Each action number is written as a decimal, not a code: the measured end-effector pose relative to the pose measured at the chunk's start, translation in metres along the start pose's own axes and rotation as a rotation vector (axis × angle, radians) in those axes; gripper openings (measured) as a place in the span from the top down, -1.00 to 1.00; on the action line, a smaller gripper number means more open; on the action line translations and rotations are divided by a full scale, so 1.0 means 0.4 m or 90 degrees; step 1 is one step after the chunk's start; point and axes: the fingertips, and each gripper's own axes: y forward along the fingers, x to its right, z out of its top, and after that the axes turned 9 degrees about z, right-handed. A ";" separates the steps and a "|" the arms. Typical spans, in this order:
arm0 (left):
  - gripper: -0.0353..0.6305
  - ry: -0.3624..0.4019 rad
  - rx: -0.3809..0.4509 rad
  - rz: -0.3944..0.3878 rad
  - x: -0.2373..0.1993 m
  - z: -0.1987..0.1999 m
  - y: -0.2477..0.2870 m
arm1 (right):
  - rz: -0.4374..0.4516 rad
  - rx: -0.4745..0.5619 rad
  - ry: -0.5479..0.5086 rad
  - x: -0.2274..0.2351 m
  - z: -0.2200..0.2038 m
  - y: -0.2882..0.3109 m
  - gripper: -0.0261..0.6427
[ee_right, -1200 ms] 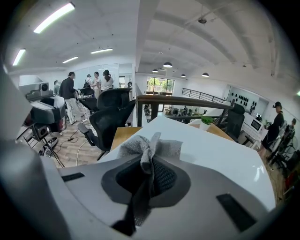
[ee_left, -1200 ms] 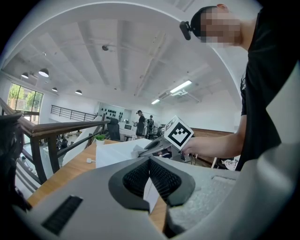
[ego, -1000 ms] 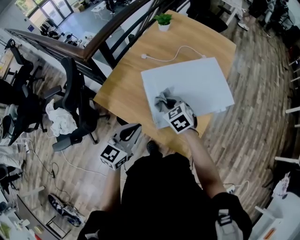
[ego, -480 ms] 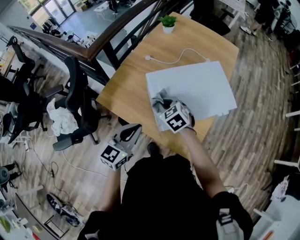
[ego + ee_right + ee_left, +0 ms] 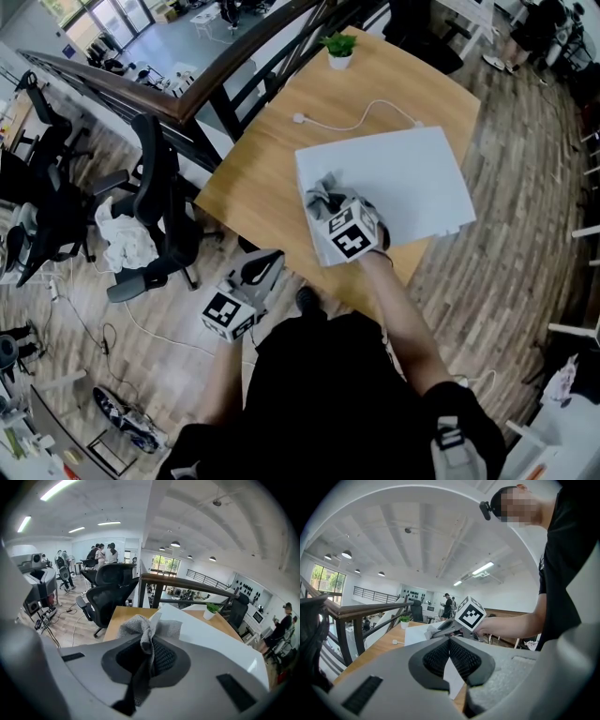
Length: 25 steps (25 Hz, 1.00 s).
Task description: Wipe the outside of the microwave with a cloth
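- The microwave (image 5: 394,183), a white box, sits on a wooden table (image 5: 253,178), toward the table's right side in the head view.
- The right gripper (image 5: 336,214) is over the microwave's top, at the corner nearest the person.
- Its 2 jaws pinch a grey cloth (image 5: 147,630); a bunched fold sticks out past the tips and a strip hangs back between the pads.
- In the head view the cloth lies against the microwave's top surface, just inside its left edge.
- The left gripper (image 5: 261,267) is held low, off the table's near edge and over the floor, well apart from the microwave.
- Its jaws are pressed together, pad on pad, with nothing between them.
- A white cable (image 5: 356,114) runs across the table behind the microwave.
- A small potted plant (image 5: 339,47) stands at the table's far edge.
- A dark railing (image 5: 187,89) passes along the table's left side, and a black office chair (image 5: 155,216) stands on the floor beside it.
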 end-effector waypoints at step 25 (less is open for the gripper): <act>0.89 -0.022 -0.016 -0.015 0.068 -0.014 0.070 | -0.043 0.005 0.058 0.195 -0.073 -0.060 0.85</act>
